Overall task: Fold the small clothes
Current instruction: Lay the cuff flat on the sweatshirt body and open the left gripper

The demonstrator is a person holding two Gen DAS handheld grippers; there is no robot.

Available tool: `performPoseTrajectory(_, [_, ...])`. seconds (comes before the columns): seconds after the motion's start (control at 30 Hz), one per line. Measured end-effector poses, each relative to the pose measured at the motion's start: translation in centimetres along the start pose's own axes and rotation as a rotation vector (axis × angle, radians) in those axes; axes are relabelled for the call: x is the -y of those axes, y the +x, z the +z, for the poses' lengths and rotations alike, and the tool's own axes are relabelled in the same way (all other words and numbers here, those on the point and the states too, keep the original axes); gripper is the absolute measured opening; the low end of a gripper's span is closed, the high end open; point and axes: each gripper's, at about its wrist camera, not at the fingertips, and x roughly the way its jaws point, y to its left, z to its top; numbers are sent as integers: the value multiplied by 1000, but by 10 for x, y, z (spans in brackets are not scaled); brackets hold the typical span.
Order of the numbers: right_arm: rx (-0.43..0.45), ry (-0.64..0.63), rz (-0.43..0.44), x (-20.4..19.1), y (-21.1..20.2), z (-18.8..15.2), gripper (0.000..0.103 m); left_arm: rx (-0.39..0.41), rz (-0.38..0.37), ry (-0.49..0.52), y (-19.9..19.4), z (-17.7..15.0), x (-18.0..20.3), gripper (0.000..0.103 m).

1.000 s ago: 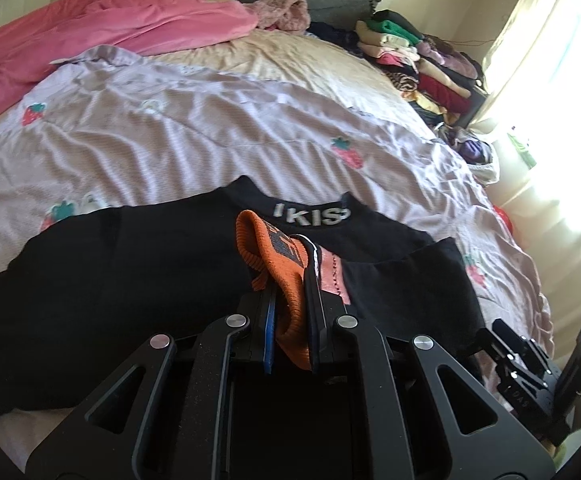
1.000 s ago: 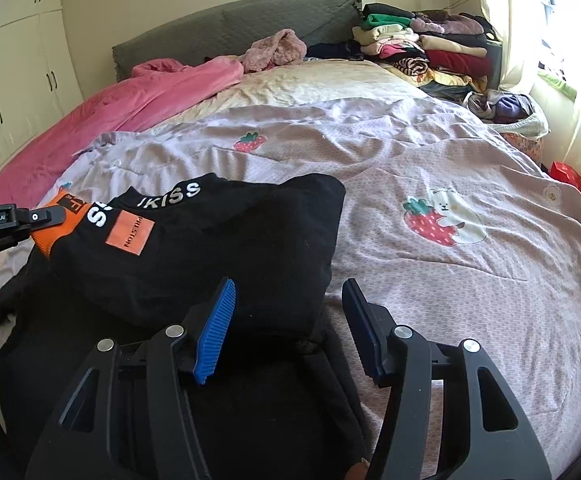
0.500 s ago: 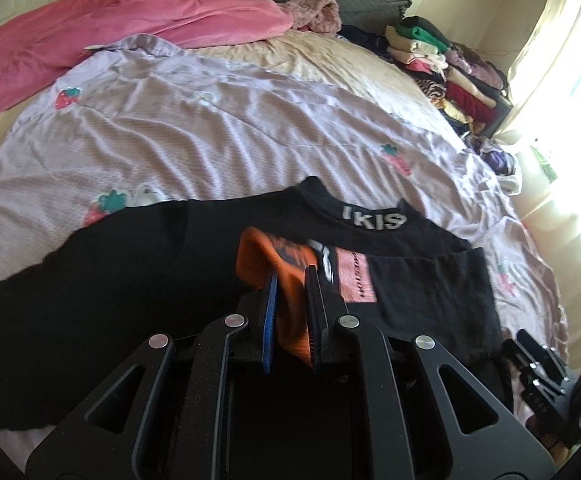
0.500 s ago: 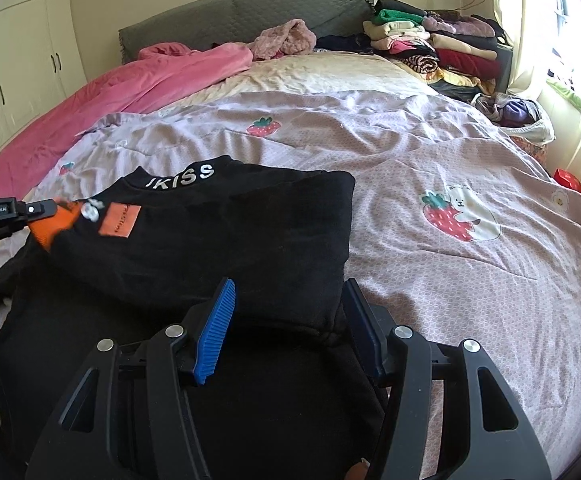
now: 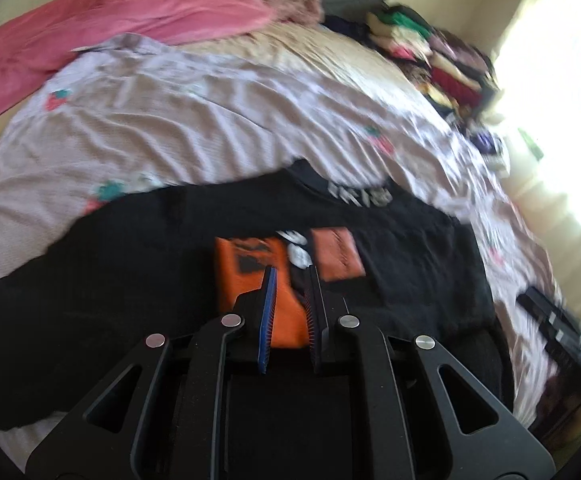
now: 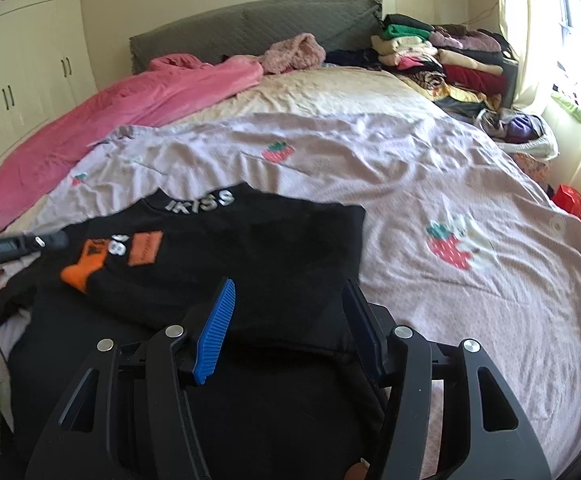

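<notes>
A black sweater (image 6: 250,256) with a white-lettered collar (image 6: 200,202) and an orange patch (image 6: 145,248) lies on the bed; it also shows in the left wrist view (image 5: 150,272). Its sleeve is folded across the body, and the orange cuff (image 5: 258,276) lies flat on it. My left gripper (image 5: 290,280) has its jaws slightly apart over the cuff, which lies loose between the fingers. In the right wrist view the cuff (image 6: 86,268) lies beyond the left gripper's tip (image 6: 46,240). My right gripper (image 6: 290,292) is open and empty above the sweater's near right part.
The bed has a lilac strawberry-print cover (image 6: 430,200). A pink blanket (image 6: 130,108) lies at the far left. Stacks of folded clothes (image 6: 442,60) stand at the far right by the window. A dark headboard (image 6: 250,28) and white cupboards (image 6: 22,60) are behind.
My left gripper has carried the orange cuff across the sweater, lowered it flat and opened a little, letting it go. The right gripper stays open in about the same place.
</notes>
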Motion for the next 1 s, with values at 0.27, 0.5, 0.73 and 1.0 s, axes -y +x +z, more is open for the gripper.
performPoseTrajectory(0.27, [49,-94,83,-23,-11,36,57,-111,82,-20,48,-25,-13,27])
performPoseTrajectory(0.5, [-55,-142,153,-43,34,44,71,-88,54,-57,33,-28,-18,33])
performPoseTrajectory(0.73, [-203,-126,152,-54,86,13,71,-83,57,-52,26,-28,-20,38])
performPoseTrajectory(1.0, [-266,-85,129,-49,111,-14,72,-90,49,-46,27,-28,-21,39])
